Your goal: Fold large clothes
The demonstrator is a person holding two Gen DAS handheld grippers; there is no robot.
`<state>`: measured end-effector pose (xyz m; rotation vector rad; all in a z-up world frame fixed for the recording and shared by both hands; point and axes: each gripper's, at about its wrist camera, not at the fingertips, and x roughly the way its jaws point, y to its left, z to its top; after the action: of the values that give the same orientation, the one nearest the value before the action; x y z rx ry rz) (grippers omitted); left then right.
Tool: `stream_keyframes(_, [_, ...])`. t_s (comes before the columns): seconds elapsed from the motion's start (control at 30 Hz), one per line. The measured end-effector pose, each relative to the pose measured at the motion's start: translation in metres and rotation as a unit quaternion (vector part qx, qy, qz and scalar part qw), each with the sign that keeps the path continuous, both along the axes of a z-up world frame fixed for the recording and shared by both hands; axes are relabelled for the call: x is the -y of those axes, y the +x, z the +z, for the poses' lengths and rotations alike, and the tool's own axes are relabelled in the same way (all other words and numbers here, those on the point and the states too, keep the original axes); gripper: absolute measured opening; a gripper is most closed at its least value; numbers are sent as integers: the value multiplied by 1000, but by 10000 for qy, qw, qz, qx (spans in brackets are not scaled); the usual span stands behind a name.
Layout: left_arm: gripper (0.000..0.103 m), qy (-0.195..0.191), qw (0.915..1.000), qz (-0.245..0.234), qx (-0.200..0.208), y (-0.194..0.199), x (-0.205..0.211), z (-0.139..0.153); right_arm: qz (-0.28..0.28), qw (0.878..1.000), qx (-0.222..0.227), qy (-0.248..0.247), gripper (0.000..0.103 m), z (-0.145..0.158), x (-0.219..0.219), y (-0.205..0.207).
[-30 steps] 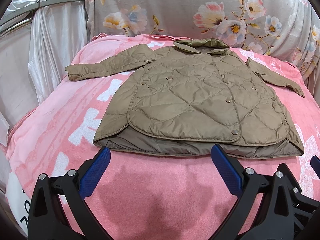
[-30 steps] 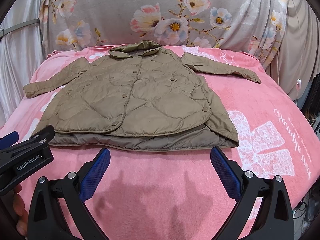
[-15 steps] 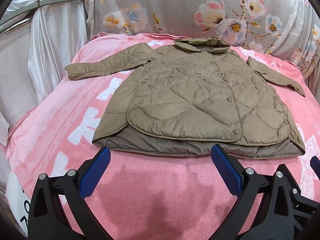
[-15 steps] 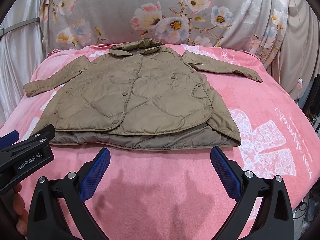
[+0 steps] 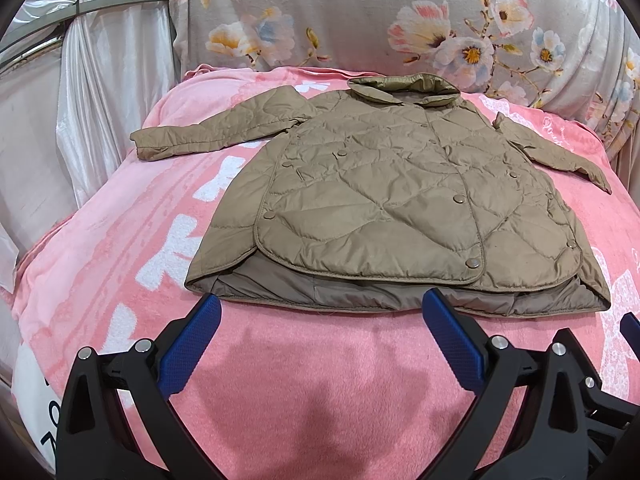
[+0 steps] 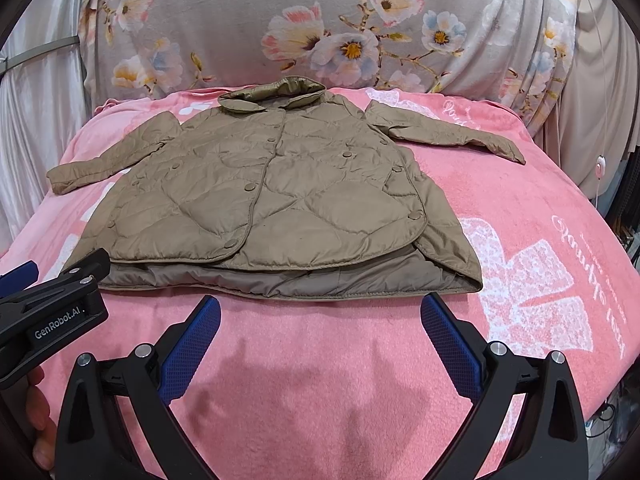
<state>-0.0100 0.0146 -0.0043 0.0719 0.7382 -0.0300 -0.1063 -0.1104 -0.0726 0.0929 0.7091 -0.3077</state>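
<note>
Floral-print drape [image 6: 352,20] hangs behind; pale satin curtain [image 5: 100,92] off to the left. Work surface is a bed under a pink blanket [image 6: 320,360] with white lettering.

Quilted tan jacket [image 6: 272,196] lies face up in the middle of the blanket, collar [image 6: 276,94] toward the drape, hem [image 6: 280,284] toward both cameras. Snaps done up the front. Both sleeves spread out sideways and flat: left sleeve [image 5: 216,128] runs toward the curtain, right sleeve [image 6: 452,132] toward the far edge of the bed. Back panel sits lower than the front, so a strip of grey-brown lining shows along the hem. Judged a starting layout: spread flat so sleeves and side seams can be reached one by one.

Left gripper [image 5: 320,316]: blue fingers wide apart, nothing between them, just short of the hem's left half. Not touching cloth.

Right gripper [image 6: 320,316]: fingers likewise wide apart and empty, just short of the hem's right half. Left tool's black body pokes into the right view at lower left, fingertips of a hand [image 6: 38,412] under it.

Folding not yet begun, by the look of it. Likely first move is a sleeve or side brought in across the chest. Padded, slick shell may spring back or slide; needs a firm bite on a seam or cuff.
</note>
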Motion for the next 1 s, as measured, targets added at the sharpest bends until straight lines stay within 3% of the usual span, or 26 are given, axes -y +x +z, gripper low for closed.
stream_keyframes(0.3, [98, -33, 10000, 20, -32, 1, 0, -1, 22, 10000, -23, 61, 98, -1, 4, 1])
stream_keyframes(0.47, [98, -289, 9994, 118, -137, 16, -11, -6, -11, 9995, -12, 331, 98, -5, 40, 10])
stream_keyframes(0.67, [98, -370, 9981, 446, -232, 68, -27, -3, -265, 9938, 133, 1074, 98, 5, 130, 35])
stream_keyframes(0.8, [98, -491, 9972, 527, -215, 108, -35, 0, -759, 9792, 416, 1833, 98, 12, 224, 65])
stream_keyframes(1.0, [98, -504, 9971, 574, -62, 171, -34, 5, -1664, 9578, 838, 2191, 98, 6, 347, 117])
